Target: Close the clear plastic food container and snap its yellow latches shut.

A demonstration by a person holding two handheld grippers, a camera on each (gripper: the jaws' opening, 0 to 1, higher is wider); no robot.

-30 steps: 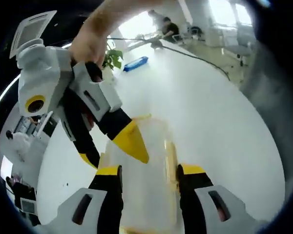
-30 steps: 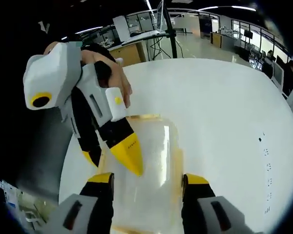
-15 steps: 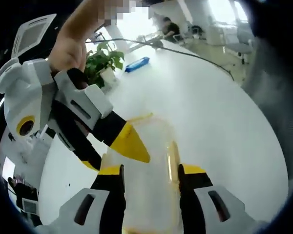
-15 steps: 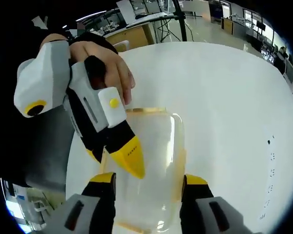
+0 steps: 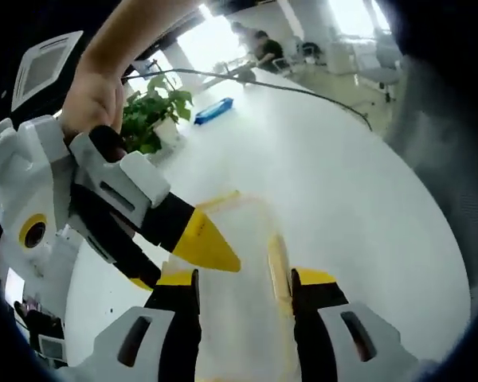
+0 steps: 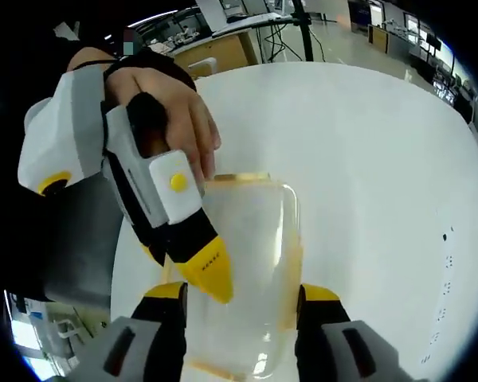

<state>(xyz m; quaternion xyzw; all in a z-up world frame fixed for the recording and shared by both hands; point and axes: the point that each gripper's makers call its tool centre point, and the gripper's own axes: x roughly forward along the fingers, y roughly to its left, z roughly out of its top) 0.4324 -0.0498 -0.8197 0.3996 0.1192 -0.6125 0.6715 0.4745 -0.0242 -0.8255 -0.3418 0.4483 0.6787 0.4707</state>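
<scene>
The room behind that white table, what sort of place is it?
Probably an open-plan office or lab. Beyond the white table stand desks with monitors, a potted plant sits by bright windows, and a person works at a far desk.

I see the right hand-held gripper now tilted lower across the clear container, and the left hand-held gripper now steeper over its lid.

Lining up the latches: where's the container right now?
In both views the container lies on the white table, between that view's own jaws, with the other gripper's yellow tip on its left edge.
</scene>
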